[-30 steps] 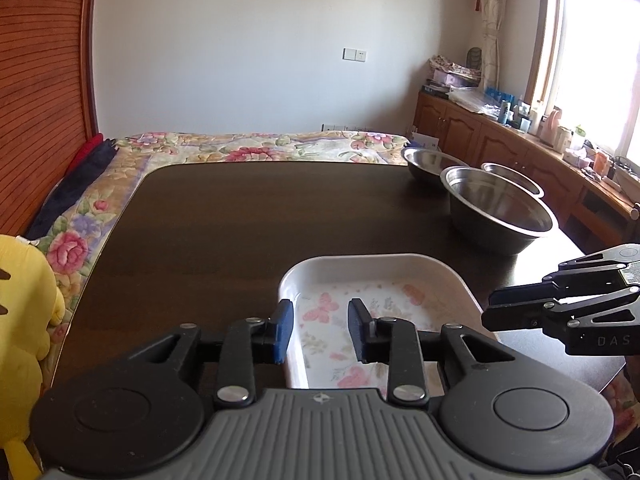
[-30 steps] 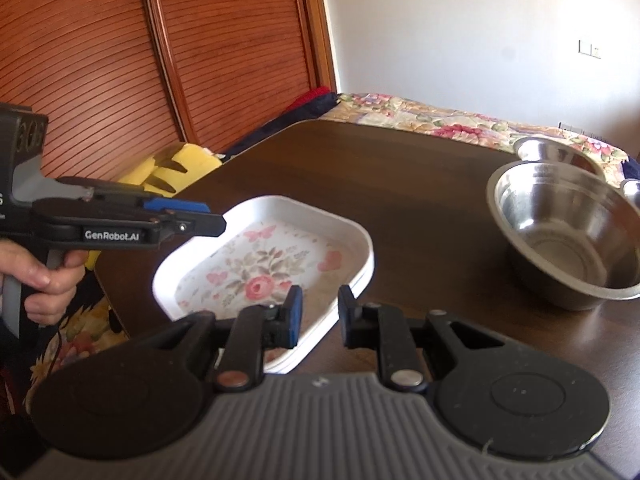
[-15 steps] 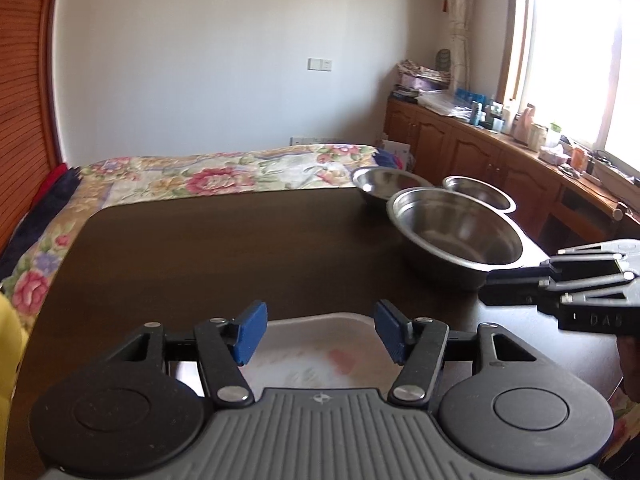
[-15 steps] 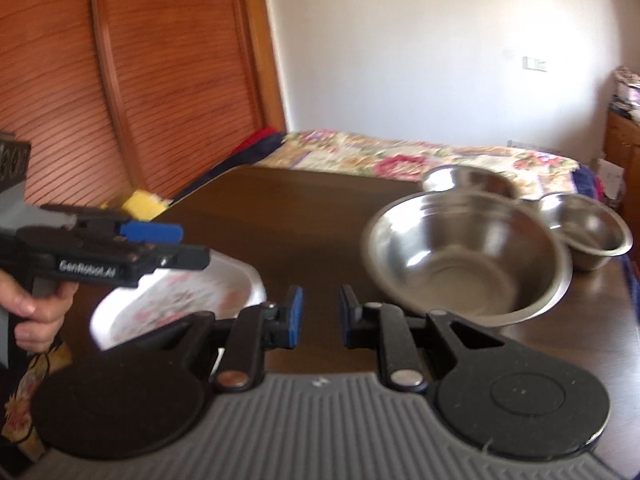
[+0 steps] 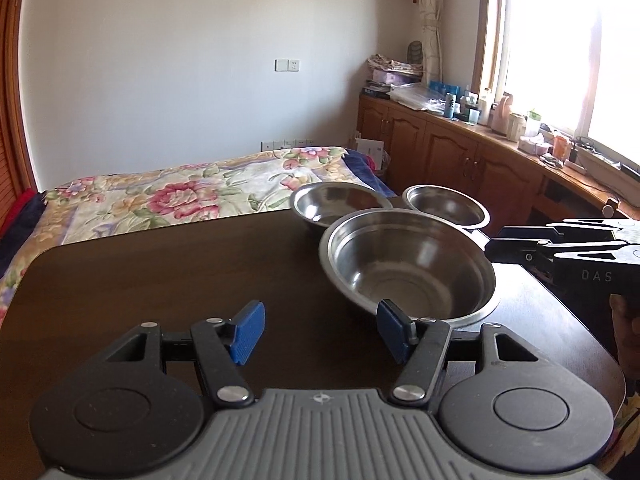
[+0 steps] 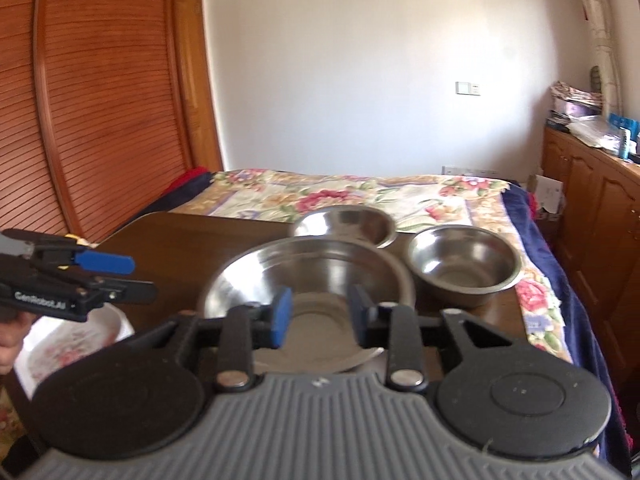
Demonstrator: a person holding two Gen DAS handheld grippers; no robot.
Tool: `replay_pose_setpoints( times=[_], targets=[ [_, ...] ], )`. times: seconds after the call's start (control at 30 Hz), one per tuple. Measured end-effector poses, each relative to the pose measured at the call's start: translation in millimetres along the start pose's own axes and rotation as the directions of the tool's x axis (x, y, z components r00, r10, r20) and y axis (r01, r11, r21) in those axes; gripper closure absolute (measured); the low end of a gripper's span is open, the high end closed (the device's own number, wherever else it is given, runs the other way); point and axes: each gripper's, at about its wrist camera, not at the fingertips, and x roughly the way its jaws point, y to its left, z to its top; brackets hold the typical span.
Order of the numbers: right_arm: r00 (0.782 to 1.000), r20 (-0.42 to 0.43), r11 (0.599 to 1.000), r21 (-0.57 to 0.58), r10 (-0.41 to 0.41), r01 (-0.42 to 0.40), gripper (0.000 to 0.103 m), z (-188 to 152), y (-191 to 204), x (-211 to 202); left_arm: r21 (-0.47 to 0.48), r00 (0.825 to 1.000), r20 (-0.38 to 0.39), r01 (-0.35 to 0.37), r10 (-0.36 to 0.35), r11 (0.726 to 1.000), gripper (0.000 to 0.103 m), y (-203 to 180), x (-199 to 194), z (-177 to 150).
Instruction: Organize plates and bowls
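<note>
Approaching the large round stainless-steel bowl (image 6: pixel 308 276) on the dark wooden table (image 5: pixel 160 280), both the left gripper (image 5: pixel 320 330) and right gripper (image 6: pixel 320 312) spread and empty, we judge the next move is pinching its near rim, two smaller steel bowls (image 6: pixel 464 270) just behind it.

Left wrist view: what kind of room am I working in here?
Most likely a bedroom in a home: a bed with a floral cover lies just past the dark table, and wooden cabinets line the wall under a window.
</note>
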Motion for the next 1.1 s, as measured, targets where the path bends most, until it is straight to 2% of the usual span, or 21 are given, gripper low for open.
replay_pose_setpoints(
  times=[0.17,0.27,0.73,1.1],
  targets=[
    [1.000,-0.010,0.999,0.025,-0.019,0.019,0.065,-2.9,-20.9,10.6,0.019,1.000,-0.014,-0.001,0.001,1.000,0.038,-10.3,15.2,6.4],
    [1.000,-0.015,0.999,0.042,-0.023,0.023,0.056,-4.6,-30.5,16.3,0.022,1.000,-0.023,-0.005,0.006,1.000,0.038,-13.5,25.3,10.3],
    [0.999,-0.048,0.996,0.087,0.005,-0.001,0.056,-10.3,-50.8,39.0,0.013,0.998,-0.067,0.001,0.000,1.000,0.038,-24.9,57.0,17.9],
    [0.998,-0.059,0.993,0.116,0.036,-0.028,0.056,-12.5,-50.5,50.0,0.004,0.996,-0.089,0.001,0.000,1.000,0.044,-23.7,68.0,17.3]
  ],
)
